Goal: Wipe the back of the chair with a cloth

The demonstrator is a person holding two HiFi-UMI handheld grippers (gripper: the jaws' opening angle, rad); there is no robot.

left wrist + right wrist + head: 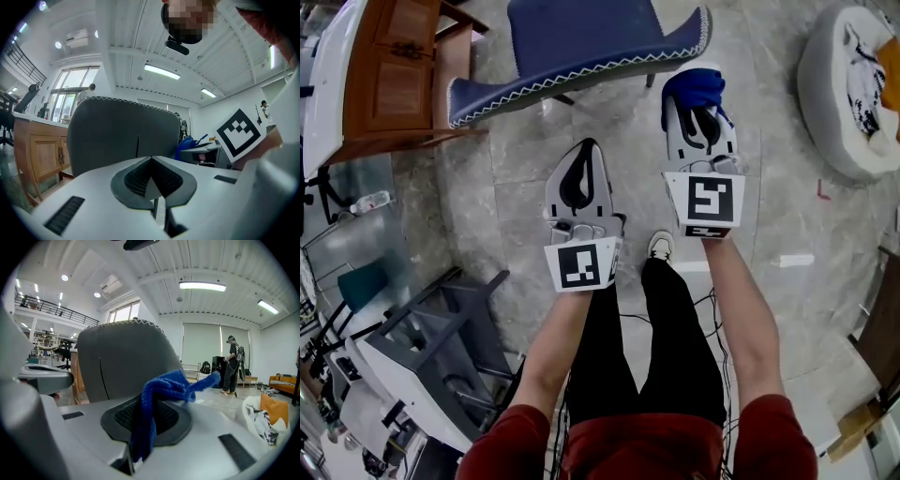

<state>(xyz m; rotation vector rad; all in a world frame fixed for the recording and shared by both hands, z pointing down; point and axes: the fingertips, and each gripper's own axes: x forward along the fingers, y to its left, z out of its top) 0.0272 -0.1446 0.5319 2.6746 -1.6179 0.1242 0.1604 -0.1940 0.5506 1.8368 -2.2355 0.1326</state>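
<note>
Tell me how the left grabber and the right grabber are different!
The right gripper pinches a blue cloth; the left gripper is shut on nothing. The right gripper reaches nearer the chair; the left gripper sits farther back. Both are grey and point at the chair.

I see grey marble floor tiles (787, 197), a wooden cabinet (394, 75) at far left and a white round cushion (834, 84) at right. Strip lights (202, 286) line the white ceiling, and tall windows (70, 93) glow beyond.
</note>
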